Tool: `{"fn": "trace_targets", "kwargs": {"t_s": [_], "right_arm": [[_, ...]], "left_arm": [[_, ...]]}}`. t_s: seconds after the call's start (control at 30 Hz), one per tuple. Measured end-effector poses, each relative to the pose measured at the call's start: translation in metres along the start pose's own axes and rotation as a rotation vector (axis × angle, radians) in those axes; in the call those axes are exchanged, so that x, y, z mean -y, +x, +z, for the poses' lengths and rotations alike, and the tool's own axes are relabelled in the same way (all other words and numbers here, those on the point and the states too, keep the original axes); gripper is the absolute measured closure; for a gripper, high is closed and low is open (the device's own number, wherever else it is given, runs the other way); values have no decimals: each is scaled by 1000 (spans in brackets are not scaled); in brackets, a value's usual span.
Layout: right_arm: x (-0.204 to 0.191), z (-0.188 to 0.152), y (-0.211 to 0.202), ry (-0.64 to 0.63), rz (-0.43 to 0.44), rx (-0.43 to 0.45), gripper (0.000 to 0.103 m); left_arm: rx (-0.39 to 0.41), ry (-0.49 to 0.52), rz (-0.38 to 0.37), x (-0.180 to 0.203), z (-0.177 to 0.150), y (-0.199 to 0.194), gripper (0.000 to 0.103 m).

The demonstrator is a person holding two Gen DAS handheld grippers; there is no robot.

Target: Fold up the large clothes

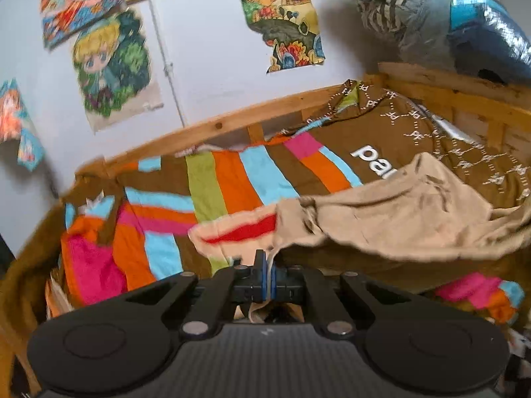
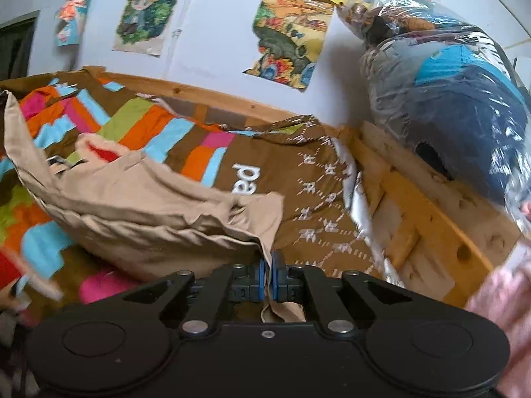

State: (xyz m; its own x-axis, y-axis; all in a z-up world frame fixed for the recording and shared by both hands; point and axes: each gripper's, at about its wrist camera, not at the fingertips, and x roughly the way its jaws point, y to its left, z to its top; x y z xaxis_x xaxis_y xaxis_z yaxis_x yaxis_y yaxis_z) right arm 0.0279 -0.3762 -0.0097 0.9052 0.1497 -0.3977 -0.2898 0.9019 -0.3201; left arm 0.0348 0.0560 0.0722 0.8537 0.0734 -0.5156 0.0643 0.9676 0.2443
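Bed: wooden frame (image 1: 232, 121), rail running along a pale wall (image 1: 205, 53).
Bedspread (image 1: 232, 182): brown, with orange, blue, green and pink blocks; white lettering and a white dashed pattern toward the headboard end.
Wall: cartoon posters, among them a blond-haired figure (image 1: 109, 66) and a torn landscape print (image 2: 288, 39).
Above the headboard: clear plastic bag (image 2: 448, 99) stuffed with dark and blue textiles, resting on the frame.

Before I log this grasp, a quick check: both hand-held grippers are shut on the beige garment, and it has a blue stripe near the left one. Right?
Nearly. The left hand-held gripper and right hand-held gripper are both shut on the beige garment, but the stripe near the left one is red, not blue; the left wrist view shows it.
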Motion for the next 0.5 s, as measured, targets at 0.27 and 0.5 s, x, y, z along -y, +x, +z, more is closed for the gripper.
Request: {"fn": "trace_targets", "kwargs": {"t_s": [0.27, 0.5], "right_arm": [[28, 54, 103, -2, -33, -76, 99], [34, 59, 204, -30, -48, -156, 98]], "left_arm": [[-55, 1, 29, -13, 49, 98, 101], [-139, 33, 39, -13, 61, 197, 101]]}}
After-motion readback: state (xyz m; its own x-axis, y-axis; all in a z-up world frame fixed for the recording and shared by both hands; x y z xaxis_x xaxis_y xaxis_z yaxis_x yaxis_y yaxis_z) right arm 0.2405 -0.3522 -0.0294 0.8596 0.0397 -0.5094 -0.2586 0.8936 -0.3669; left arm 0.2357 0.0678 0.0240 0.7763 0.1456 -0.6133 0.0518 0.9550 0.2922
